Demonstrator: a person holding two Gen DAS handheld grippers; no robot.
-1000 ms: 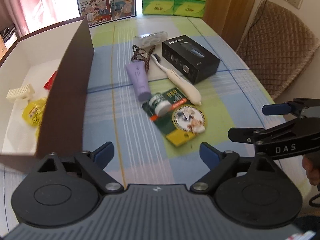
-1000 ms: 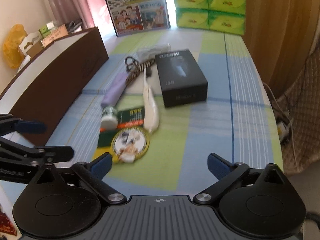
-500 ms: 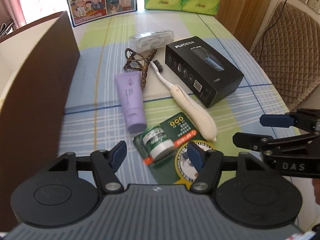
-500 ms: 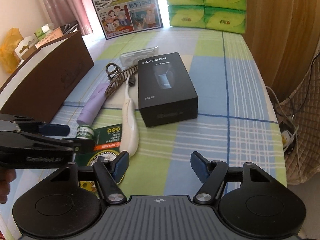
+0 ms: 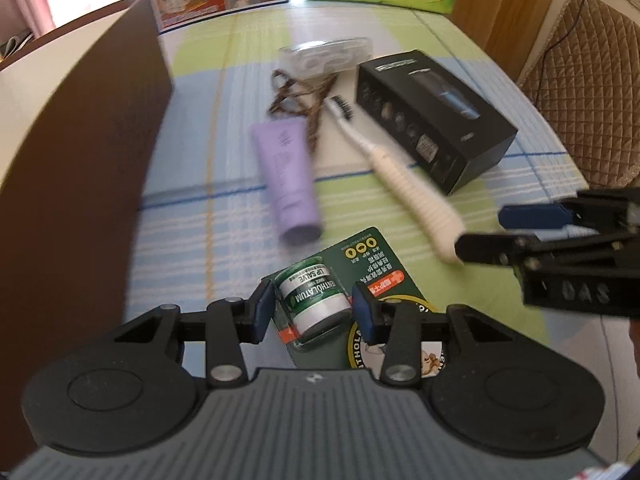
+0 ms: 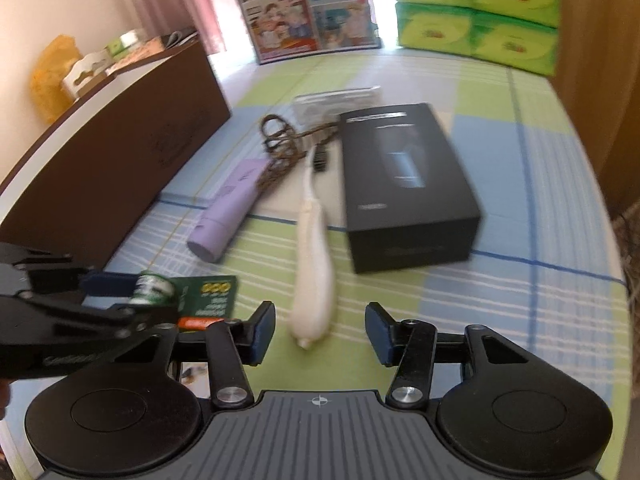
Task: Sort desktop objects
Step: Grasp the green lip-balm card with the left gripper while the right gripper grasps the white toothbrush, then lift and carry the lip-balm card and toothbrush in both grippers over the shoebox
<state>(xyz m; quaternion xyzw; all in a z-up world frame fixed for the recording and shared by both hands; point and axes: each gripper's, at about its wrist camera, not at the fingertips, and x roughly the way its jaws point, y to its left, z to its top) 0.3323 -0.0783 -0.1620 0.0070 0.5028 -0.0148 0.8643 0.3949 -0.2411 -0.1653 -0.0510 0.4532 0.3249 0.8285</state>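
Note:
My left gripper (image 5: 314, 312) is open, its jaws on either side of the lip salve jar (image 5: 314, 298) on a green blister card (image 5: 372, 260); whether the pads touch it I cannot tell. My right gripper (image 6: 320, 326) is open and empty, its jaws straddling the butt end of the white electric toothbrush (image 6: 312, 264). Beyond lie a purple tube (image 5: 286, 184), a brown hair clip (image 5: 298, 96), a clear plastic case (image 5: 326, 54) and a black shaver box (image 5: 432, 116). The jar (image 6: 152, 290) and left gripper (image 6: 132, 300) also show in the right wrist view.
A tall brown box (image 5: 80, 168) stands along the left side of the table. A picture carton (image 6: 308, 12) and green tissue packs (image 6: 476, 12) stand at the far end. A quilted brown chair (image 5: 580, 80) is off the right edge.
Both grippers have moved forward and down and narrowed. The left now brackets the lip salve jar; the right now brackets the toothbrush handle end.

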